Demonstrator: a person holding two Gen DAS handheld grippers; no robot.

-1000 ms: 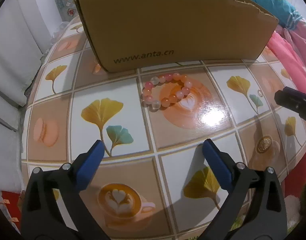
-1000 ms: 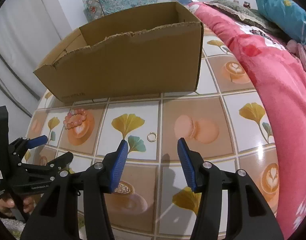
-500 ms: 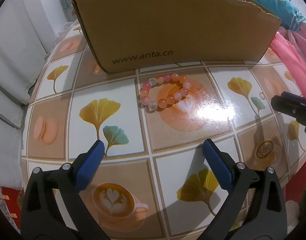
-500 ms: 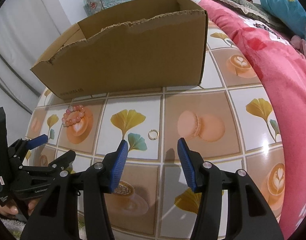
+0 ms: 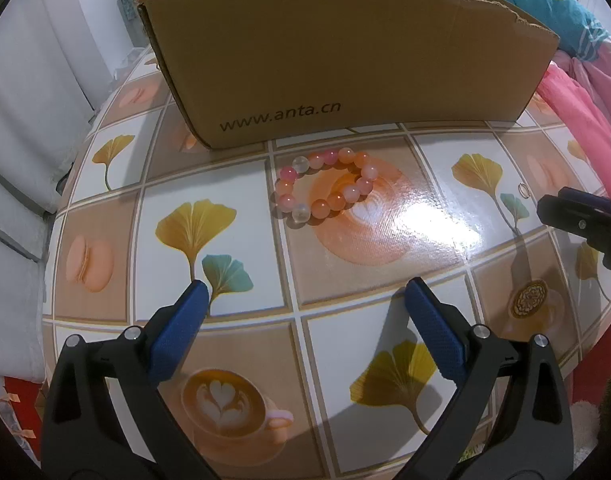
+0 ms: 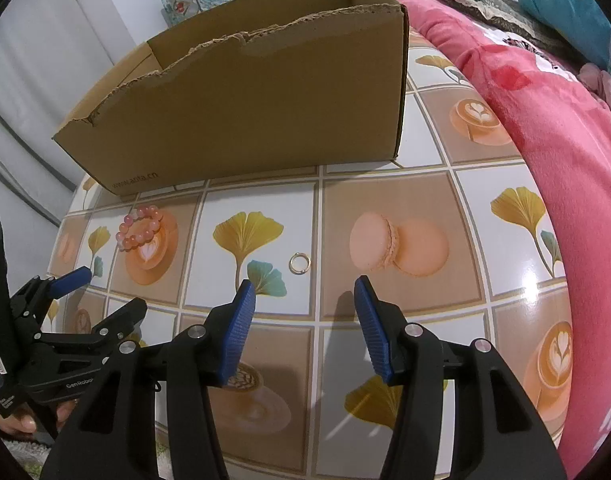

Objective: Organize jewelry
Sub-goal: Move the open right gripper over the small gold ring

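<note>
A pink and orange bead bracelet [image 5: 326, 184] lies on the patterned table, just in front of a torn cardboard box [image 5: 345, 52]. My left gripper [image 5: 305, 296] hovers open a short way in front of the bracelet, with nothing between its blue pads. A small gold ring [image 6: 299, 263] lies on the table just beyond my right gripper [image 6: 303, 294], which is open and empty. The bracelet [image 6: 139, 227] and the box [image 6: 245, 108] also show in the right wrist view, with the left gripper [image 6: 101, 292] at the lower left. The ring [image 5: 524, 191] is tiny at the right in the left wrist view.
The table [image 6: 385, 184] has a glossy tiled cloth with ginkgo leaves and coffee cups. A pink blanket [image 6: 565, 140] runs along the right edge. White cushions [image 5: 21, 120] stand at the left. A hand [image 6: 13, 424] holds the left gripper's handle.
Both views have crept slightly closer to the table and box; the bracelet and ring lie where they were. Both grippers' jaws stand as before.
</note>
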